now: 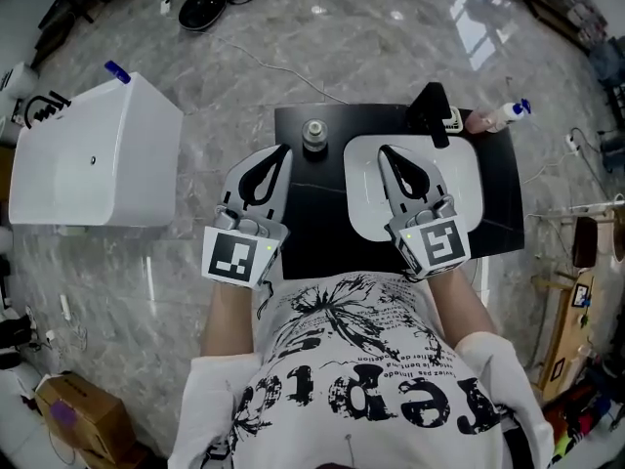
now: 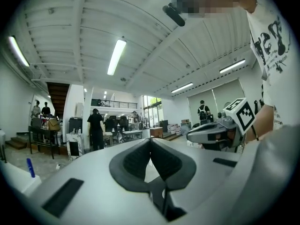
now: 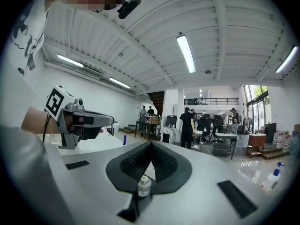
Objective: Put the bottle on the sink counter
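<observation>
A white box sits on the floor at the far left, well apart from the work and playing no part in it. Next comes the left gripper, held level close to the person's torso. Its jaws are pressed together at the tips with nothing between them, which suits a hand that has no load to carry. Just beyond its tips the bottle, small with a metal cap, stands upright on the black sink counter, beside the left edge of the white basin and touching neither gripper. Judging from that, the placing looks done. The right gripper hovers over the basin, parallel to the left one, its jaws likewise closed tip to tip. Its own view shows the bottle only through the gap behind the tips, far off and not clamped. At the back right, the black faucet leans over the basin, and a spray bottle lies near the counter's corner, out of the way.
</observation>
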The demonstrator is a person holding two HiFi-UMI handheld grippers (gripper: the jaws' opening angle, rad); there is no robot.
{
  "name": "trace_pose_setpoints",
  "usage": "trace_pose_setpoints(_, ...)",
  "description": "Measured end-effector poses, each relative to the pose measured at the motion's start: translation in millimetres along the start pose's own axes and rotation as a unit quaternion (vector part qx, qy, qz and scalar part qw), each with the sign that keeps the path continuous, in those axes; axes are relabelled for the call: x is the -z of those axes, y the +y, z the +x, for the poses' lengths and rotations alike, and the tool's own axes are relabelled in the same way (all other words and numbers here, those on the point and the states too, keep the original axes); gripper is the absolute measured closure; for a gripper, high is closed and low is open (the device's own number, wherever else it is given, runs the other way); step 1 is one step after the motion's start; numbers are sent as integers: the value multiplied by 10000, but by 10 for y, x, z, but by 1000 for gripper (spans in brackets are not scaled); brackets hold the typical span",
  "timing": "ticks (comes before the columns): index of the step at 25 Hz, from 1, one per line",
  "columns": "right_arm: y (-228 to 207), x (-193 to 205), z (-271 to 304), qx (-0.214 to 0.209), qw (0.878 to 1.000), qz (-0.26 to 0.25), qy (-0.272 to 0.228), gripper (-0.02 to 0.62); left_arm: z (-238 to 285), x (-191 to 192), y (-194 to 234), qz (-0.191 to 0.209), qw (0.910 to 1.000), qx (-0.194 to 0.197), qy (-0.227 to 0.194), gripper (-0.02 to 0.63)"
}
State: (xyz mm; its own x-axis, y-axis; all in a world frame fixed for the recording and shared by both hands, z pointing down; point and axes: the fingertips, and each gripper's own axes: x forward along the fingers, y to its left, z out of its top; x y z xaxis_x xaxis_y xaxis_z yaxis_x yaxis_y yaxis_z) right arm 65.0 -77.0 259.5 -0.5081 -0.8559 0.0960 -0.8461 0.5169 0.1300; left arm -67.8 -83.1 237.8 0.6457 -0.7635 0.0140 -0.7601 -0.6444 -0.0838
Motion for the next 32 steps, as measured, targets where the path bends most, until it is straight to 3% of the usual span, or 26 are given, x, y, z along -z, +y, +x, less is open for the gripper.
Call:
trace_pose_setpoints(4,6,-116,-74,67,9999,-118,-75,580,-41,-144,-94,-119,9994,49,-319,592)
trace_pose_setpoints(11,50,-177,-123,8,9999,-149,-73,581,-99,-223,-61,-166,9992,-102,-356,592)
trace_pose_setpoints(16,11,-158,-126,-15,9999,-84,-64,581,-79,-102,-107,-6,10000,7,60,592)
trace_pose_setpoints(24,-106,-58,-105,205,9997,80,-43,583,-20,-43,-65,16,9997,-149,217,591)
trace_pose_setpoints(32,-94,14,-46,142,9999,61,-44,581,17,56,-11,-31,9993,-194,313,591)
